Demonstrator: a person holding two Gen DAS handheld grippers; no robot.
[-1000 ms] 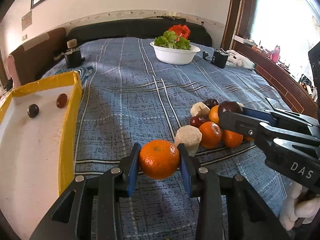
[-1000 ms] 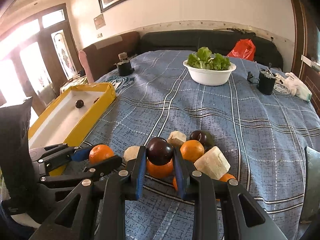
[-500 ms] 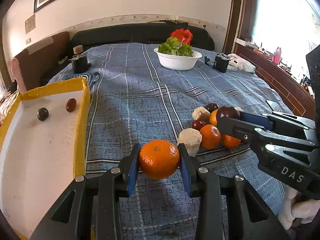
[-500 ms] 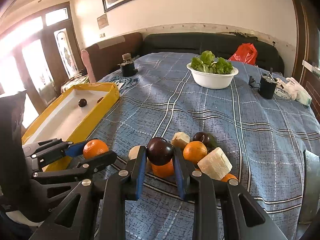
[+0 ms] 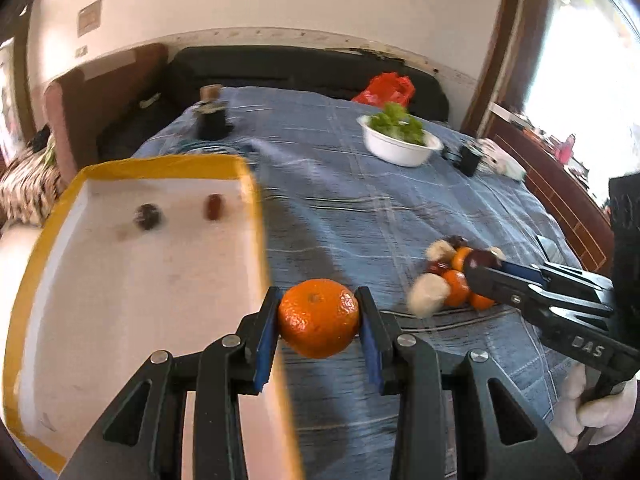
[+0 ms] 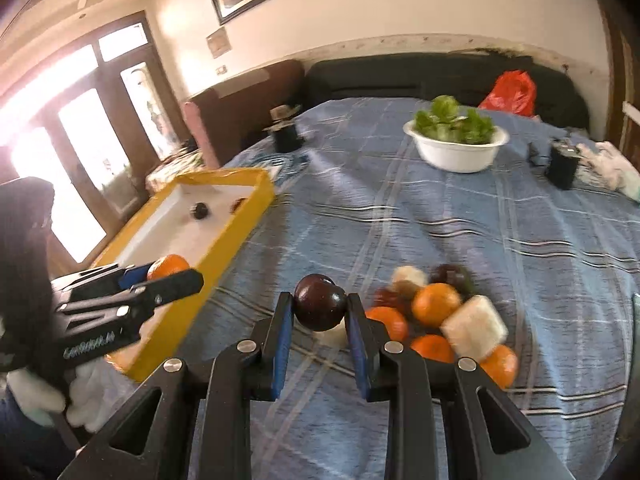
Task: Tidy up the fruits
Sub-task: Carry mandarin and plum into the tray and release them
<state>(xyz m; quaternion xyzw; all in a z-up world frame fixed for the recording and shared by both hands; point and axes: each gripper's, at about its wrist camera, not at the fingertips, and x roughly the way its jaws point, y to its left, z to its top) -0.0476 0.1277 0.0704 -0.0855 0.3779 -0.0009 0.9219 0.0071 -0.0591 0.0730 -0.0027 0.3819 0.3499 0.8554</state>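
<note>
Holding an orange, left gripper seemingly overhangs yellow tray.

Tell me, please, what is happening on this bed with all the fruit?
A person is sorting fruit with handheld tongs. The left tongs grip an orange beside the yellow tray's edge; two small dark fruits already lie inside. The right tongs hold a dark plum above the blue bedspread, near the remaining pile of fruit.
</note>
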